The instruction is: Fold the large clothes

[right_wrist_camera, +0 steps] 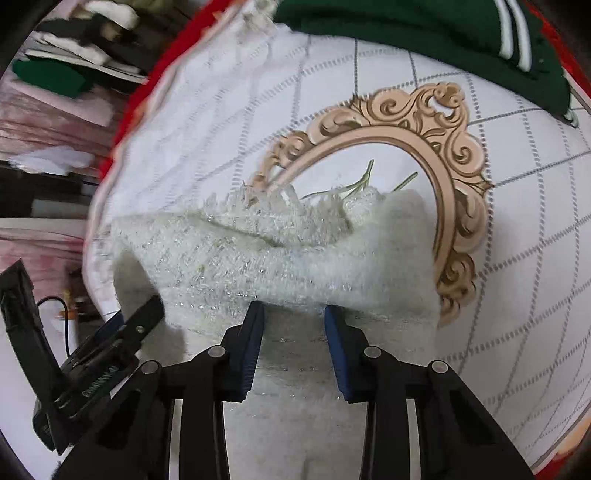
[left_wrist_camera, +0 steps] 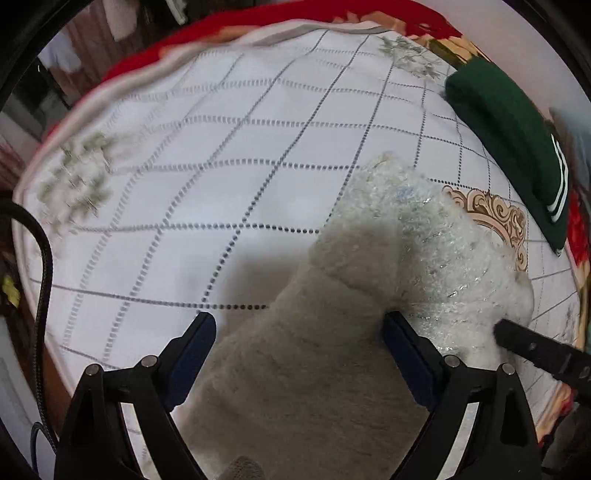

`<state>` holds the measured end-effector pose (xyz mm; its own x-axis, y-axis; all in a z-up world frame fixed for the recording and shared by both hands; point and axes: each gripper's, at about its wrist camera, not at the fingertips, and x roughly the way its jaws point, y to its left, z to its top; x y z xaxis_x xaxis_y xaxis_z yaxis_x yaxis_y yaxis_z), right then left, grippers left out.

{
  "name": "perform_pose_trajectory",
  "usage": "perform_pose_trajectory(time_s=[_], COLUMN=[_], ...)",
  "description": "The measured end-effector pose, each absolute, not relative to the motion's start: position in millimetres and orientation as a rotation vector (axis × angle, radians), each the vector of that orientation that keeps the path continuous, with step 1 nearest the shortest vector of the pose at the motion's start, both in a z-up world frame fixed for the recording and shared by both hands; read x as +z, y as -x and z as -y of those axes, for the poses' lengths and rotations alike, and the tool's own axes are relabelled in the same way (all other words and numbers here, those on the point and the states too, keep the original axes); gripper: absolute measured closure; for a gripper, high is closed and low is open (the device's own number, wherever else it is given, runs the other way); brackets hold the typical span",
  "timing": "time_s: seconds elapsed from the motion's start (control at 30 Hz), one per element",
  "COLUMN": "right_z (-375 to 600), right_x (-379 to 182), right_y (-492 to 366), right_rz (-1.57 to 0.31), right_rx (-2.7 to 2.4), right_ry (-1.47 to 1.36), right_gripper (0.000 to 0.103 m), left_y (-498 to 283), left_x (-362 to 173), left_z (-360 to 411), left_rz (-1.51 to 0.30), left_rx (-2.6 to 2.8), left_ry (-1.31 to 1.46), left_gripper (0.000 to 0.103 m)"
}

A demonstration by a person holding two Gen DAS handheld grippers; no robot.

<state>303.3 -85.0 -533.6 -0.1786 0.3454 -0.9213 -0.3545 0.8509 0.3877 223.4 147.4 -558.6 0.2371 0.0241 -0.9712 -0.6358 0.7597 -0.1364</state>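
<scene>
A fluffy white garment (left_wrist_camera: 436, 258) is seen lying on a white tablecloth (left_wrist_camera: 221, 147), toward the near right part of the table in the left wrist view. Most of the cloth to the left of and beyond the garment lies bare, so open room is found there; a broad shadow falls over the garment's near portion. The far edge of the cloth is bounded by a pale hem, with red patterned fabric (left_wrist_camera: 332, 11) beneath it showing past the rim. On the right side, a folded dark green garment (left_wrist_camera: 506, 136) with white stripes sits close to the table edge, apart from the white one.

The white garment is thick and shaggy, with glinting, tinsel-like threads across its upper surface and a rolled, rounded fold. The tablecloth is smooth, marked with a grid of dashed grey lines, faint green floral prints and a tan ornate scroll frame (right_wrist_camera: 443, 147), which the garment partly covers.

The left gripper (left_wrist_camera: 299, 343) is held with its jaws wide apart, the garment lying between them without being pressed. The right gripper (right_wrist_camera: 293, 332) is shown with its blue pads (right_wrist_camera: 255, 332) drawn closer together over a ridge of the garment; whether the fabric is actually pinched cannot be told
</scene>
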Motion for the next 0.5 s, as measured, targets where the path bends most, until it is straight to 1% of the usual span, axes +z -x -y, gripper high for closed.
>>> perform_pose_trajectory(time_s=[0.1, 0.17, 0.27, 0.37, 0.43, 0.5], right_z=[90, 109, 139, 168, 189, 211], right_x=[-516, -498, -477, -468, -468, -482], right_y=[-303, -297, -282, -258, -231, -203], right_rz=[-1.646, -1.638, -1.636, -1.659, -1.695, -1.746], right_rx=[0.663, 0.700, 0.732, 0.739, 0.727, 0.706], right_ry=[-0.008, -0.057, -0.097, -0.134, -0.175, -0.237], right_gripper=[0.066, 0.066, 0.066, 0.066, 0.066, 0.066], left_y=[-195, -160, -99, -47, -30, -22], left_x=[-529, -504, -480, -492, -515, -541], left_z=[-150, -146, -135, -125, -116, -109], left_rz=[-1.215, -1.174, -1.161, -1.172, -1.186, -1.169], left_rx=[0.522, 0.556, 0.632, 0.675, 0.667, 0.645], left_ry=[0.607, 0.655, 0.788, 1.015, 1.157, 1.292], left_gripper=[0.010, 0.010, 0.010, 0.010, 0.011, 0.013])
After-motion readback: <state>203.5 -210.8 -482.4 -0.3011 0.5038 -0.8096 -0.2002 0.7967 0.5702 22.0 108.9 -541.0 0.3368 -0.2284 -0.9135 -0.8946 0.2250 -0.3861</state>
